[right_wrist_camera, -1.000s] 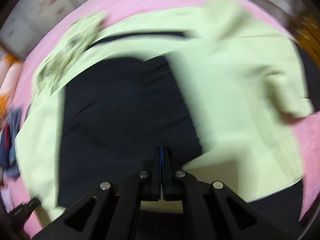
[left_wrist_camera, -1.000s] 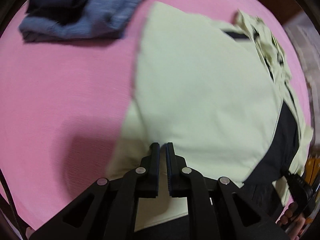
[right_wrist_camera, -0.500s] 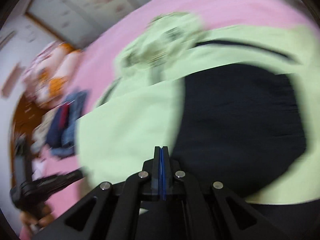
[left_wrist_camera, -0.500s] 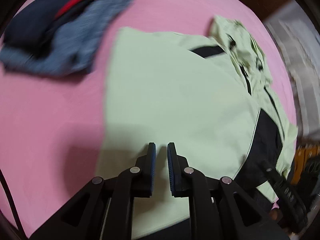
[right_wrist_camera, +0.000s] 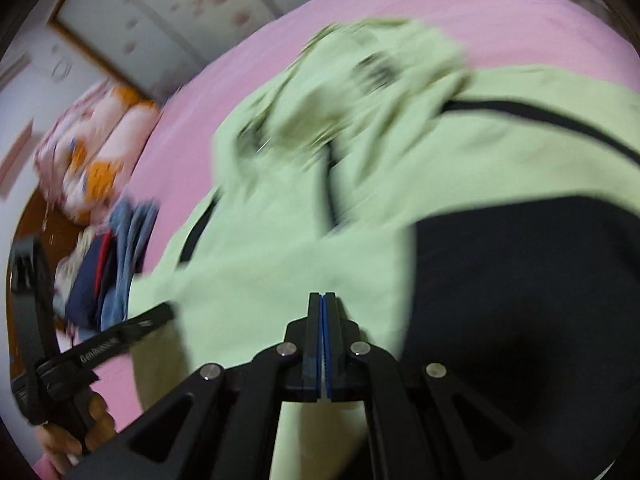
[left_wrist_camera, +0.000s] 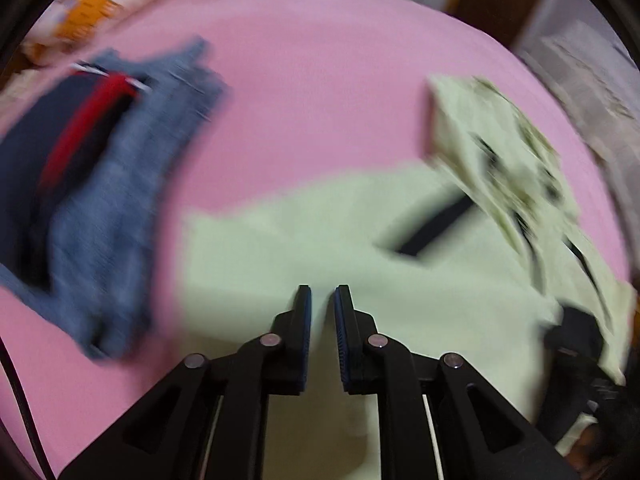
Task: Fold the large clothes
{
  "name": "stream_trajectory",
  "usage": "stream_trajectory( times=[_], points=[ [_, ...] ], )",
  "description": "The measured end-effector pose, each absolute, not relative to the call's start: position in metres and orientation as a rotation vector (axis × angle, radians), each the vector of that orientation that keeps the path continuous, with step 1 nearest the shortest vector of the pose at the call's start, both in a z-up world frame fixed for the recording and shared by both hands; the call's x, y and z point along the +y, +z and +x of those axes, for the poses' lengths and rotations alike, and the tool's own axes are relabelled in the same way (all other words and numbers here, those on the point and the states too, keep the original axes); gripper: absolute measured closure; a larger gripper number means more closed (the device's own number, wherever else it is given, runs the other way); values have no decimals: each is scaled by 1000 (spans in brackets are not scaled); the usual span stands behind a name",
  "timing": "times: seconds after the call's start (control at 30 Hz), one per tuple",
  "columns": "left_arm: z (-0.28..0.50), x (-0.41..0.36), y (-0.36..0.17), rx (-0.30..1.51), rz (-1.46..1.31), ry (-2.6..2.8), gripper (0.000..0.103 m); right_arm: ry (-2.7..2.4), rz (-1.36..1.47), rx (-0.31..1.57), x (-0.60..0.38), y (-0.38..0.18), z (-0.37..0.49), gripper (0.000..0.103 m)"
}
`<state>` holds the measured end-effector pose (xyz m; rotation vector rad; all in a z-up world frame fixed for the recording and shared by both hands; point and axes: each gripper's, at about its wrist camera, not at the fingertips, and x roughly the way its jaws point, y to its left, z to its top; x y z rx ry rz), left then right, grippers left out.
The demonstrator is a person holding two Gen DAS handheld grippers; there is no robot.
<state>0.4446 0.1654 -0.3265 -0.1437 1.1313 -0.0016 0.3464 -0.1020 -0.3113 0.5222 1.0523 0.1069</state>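
Note:
A pale green jacket [left_wrist_camera: 360, 240] lies spread on the pink bed [left_wrist_camera: 320, 92], its printed hood [left_wrist_camera: 500, 152] at the right. In the right wrist view the jacket [right_wrist_camera: 280, 260] shows its black lining [right_wrist_camera: 520, 300] at the right and its hood [right_wrist_camera: 360, 80] at the top. My left gripper [left_wrist_camera: 322, 296] hovers over the green cloth, its jaws a narrow gap apart with nothing in it. My right gripper [right_wrist_camera: 322, 300] is shut and empty above the edge between green cloth and lining. Both views are motion-blurred.
A folded pile of jeans [left_wrist_camera: 132, 200] and a navy garment with a red stripe [left_wrist_camera: 60, 148] lies left of the jacket. A patterned pillow [right_wrist_camera: 92, 160] sits at the bed's far end, below a wall panel [right_wrist_camera: 160, 12]. A hand [right_wrist_camera: 68, 440] holds the left gripper.
Both views have swung across the jacket: the left one towards the folded pile, the right one from the black lining to the hood. The left jaws have parted slightly. The right stays shut.

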Motion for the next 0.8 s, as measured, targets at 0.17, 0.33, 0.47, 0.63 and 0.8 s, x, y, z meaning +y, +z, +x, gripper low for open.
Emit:
stream_trajectory(
  times=[0.17, 0.33, 0.47, 0.63, 0.8],
  points=[
    [471, 211, -336, 1168, -182, 66, 93, -45, 612, 969, -175, -311, 333, 103],
    [470, 223, -343, 1155, -46, 66, 87, -241, 677, 920, -237, -318, 304, 103],
    [465, 225, -337, 1128, -46, 68, 87, -272, 644, 913, -229, -315, 307, 103],
    [440, 220, -302, 1040, -169, 46, 81, -236, 655, 838, -218, -289, 286, 103],
    [375, 181, -282, 1037, -180, 13, 50, -179, 771, 846, -176, -282, 248, 102]
  ],
)
